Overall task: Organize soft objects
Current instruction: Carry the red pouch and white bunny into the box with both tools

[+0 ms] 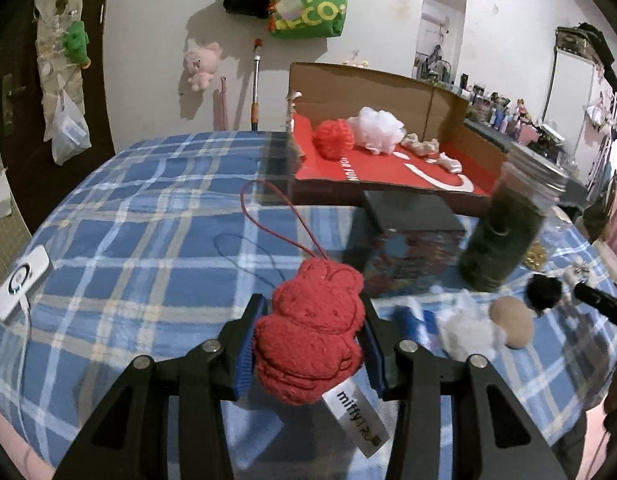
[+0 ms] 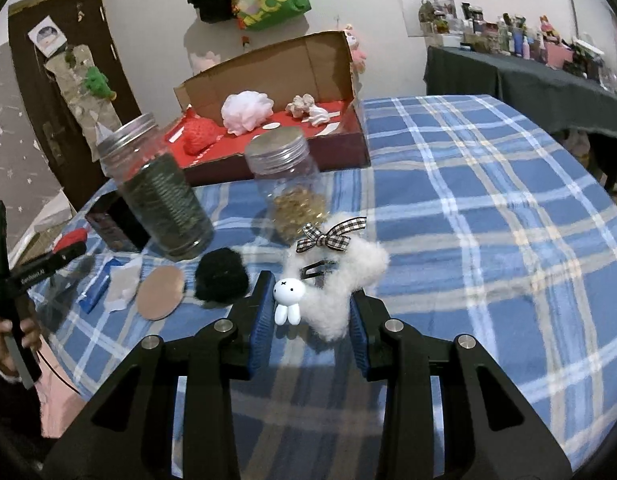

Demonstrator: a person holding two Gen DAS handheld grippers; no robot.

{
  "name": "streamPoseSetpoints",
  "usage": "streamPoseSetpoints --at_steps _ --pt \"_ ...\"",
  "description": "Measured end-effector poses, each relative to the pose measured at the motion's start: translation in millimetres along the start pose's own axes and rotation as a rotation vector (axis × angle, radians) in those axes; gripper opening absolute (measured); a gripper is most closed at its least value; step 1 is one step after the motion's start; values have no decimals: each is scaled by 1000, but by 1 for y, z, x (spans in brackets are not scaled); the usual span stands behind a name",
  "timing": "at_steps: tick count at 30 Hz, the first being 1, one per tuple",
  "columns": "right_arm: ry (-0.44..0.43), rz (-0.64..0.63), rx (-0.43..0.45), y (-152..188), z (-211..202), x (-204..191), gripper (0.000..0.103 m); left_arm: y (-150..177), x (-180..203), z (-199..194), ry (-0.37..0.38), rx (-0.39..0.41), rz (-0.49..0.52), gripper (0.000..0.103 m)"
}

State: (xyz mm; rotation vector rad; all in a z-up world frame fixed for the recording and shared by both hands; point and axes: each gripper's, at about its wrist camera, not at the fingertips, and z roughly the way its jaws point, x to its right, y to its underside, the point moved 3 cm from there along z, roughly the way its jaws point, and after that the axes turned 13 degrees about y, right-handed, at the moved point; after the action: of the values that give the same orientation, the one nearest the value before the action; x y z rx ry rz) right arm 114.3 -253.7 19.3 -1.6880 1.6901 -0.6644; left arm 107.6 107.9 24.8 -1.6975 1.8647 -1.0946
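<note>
The red plush rabbit (image 1: 310,330) is knitted and bumpy, with a thin red cord (image 1: 276,216) looping away from its head and a white label (image 1: 355,416) hanging from its base. It sits between the fingers (image 1: 244,354) of the left gripper (image 1: 310,344), which are clamped on its sides above the blue plaid table (image 1: 128,208). The fluffy white hair clip (image 2: 340,284), with a small white bunny figure (image 2: 288,296) and a checked bow (image 2: 332,234), is pinched between the fingers (image 2: 262,312) of the right gripper (image 2: 310,316).

Beyond the left fingers lies an open cardboard box (image 1: 372,84) with a red lining, holding a red pompom (image 1: 333,138) and a white puff (image 1: 375,124). A dark box (image 1: 404,240) and a jar of dark green material (image 1: 504,232) stand between the fingers and that box. To the right of the left fingers lie a white fluffy piece (image 1: 466,328), a beige round pad (image 1: 512,322) and a black pompom (image 1: 544,288). Ahead of the right fingers stands a jar of gold bits (image 2: 288,184).
</note>
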Motion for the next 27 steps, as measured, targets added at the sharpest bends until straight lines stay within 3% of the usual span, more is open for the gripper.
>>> streamPoseSetpoints --at_steps 9,15,27 --pt "59 -126 23 -34 19 10 33 -27 -16 11 35 -1 117 47" --pt "53 -213 42 -56 31 11 33 -43 -21 30 55 -36 205 47" --pt "12 -310 61 -78 48 12 33 -66 -29 50 170 -51 221 47"
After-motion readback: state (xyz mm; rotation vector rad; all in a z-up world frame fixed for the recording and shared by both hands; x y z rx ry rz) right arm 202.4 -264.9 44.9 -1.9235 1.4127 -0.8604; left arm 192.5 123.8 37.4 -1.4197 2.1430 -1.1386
